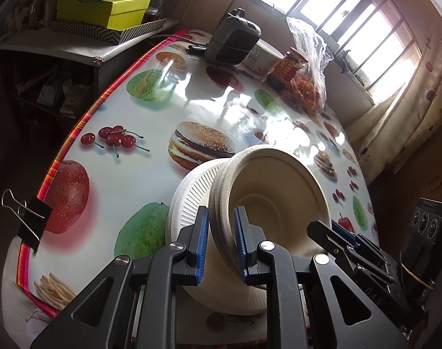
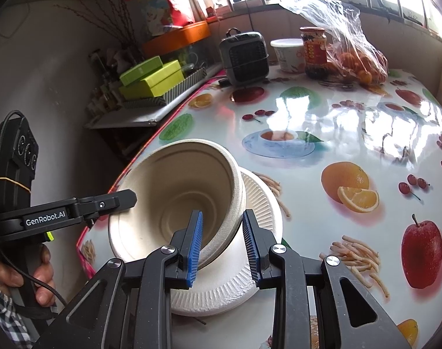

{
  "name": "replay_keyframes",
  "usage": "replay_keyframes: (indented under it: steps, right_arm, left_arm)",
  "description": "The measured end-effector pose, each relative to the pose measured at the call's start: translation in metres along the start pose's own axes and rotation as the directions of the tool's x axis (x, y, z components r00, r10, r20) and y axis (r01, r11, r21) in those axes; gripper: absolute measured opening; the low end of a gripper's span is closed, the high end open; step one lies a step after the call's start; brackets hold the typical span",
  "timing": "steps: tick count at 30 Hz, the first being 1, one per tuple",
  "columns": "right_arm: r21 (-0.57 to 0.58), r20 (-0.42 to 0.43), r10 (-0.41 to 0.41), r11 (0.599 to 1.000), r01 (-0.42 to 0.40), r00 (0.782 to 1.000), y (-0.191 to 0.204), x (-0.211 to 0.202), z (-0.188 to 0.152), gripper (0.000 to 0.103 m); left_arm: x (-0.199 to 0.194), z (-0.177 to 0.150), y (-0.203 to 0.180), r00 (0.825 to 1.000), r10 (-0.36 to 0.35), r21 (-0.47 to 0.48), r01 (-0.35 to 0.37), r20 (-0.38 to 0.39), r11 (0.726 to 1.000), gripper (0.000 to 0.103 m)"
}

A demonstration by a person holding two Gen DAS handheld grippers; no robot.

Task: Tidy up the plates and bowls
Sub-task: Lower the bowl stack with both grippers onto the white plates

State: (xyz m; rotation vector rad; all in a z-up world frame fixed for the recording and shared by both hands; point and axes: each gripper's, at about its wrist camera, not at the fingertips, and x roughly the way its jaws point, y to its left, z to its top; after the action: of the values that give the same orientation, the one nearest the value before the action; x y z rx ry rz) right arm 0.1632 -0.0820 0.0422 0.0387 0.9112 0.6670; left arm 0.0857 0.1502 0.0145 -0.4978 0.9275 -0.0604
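Bowls, a nested beige stack tilted over white ribbed plates at the near table edge; left gripper pinches their left rim; right gripper pinches the right rim.

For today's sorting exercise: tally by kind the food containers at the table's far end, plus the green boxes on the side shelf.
White tub: 1
Jar: 1
Plastic bag of oranges: 1
Green boxes: 2
Total: 5
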Motion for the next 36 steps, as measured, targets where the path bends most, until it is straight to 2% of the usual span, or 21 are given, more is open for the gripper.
replay_keyframes:
  steps: [15,20,28,32,36]
  right_arm:
    - [0.001,0.001,0.002,1.000,-0.002,1.000,-0.0003,-0.0006,0.0004,0.028]
    - [0.002,0.008,0.006,1.000,-0.006,1.000,-0.0011,-0.0033,0.0010,0.035]
    - [0.001,0.016,0.004,1.000,-0.004,1.000,-0.0002,-0.0068,0.0008,0.039]
    - [0.000,0.022,0.005,1.000,-0.005,1.000,0.0012,-0.0082,0.0007,0.041]
    - [0.002,0.027,0.006,1.000,-0.006,1.000,0.0011,-0.0095,0.0003,0.044]
  left_arm:
    - [0.0016,0.0014,0.0001,1.000,0.007,0.002,-0.007,-0.001,1.000,0.019]
    - [0.0015,0.0010,-0.0009,1.000,0.010,0.008,-0.010,0.000,1.000,0.020]
    - [0.0002,-0.0006,-0.0017,1.000,0.013,0.015,-0.013,0.006,1.000,0.023]
    - [-0.0023,-0.0004,-0.0021,1.000,0.007,0.016,-0.007,0.016,1.000,0.037]
    - [-0.0038,-0.0006,-0.0030,1.000,0.006,0.018,-0.007,0.020,1.000,0.037]
